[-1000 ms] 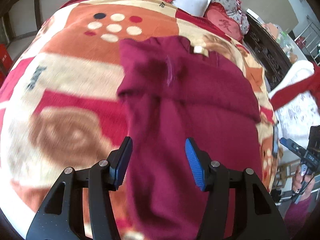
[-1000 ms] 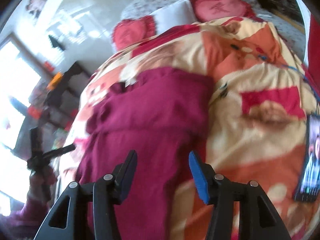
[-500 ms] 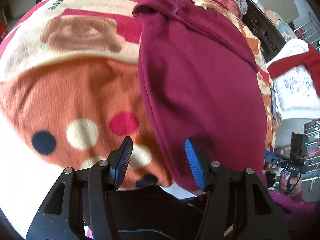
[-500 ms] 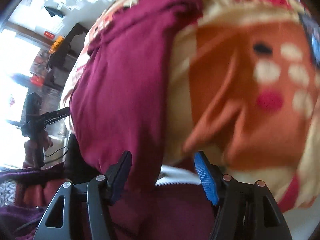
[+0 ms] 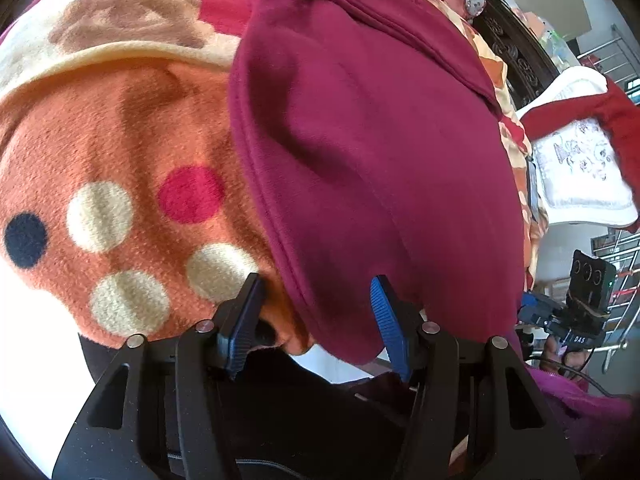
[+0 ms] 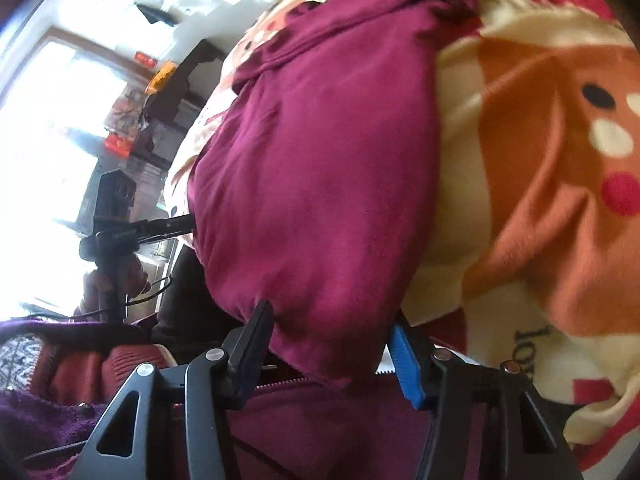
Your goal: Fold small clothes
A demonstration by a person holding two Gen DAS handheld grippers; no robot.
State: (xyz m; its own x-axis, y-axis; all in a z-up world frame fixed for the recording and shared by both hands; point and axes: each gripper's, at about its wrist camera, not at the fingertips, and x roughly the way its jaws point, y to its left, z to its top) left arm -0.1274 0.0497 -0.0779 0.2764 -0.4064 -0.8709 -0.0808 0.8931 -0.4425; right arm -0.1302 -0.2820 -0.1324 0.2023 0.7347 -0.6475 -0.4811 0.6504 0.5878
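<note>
Between each claw's open jaws hangs the maroon garment's (image 5: pixel 372 152) hem.

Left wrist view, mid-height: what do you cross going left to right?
Navy dot → cream dot → red dot on the orange blanket → maroon garment → white embroidered cloth at the right edge.

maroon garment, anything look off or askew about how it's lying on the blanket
The maroon garment lies mostly flat on the patterned blanket, but its near hem droops over the bed's edge, and a ridge of bunched fabric crosses its far end. No damage shows.
</note>
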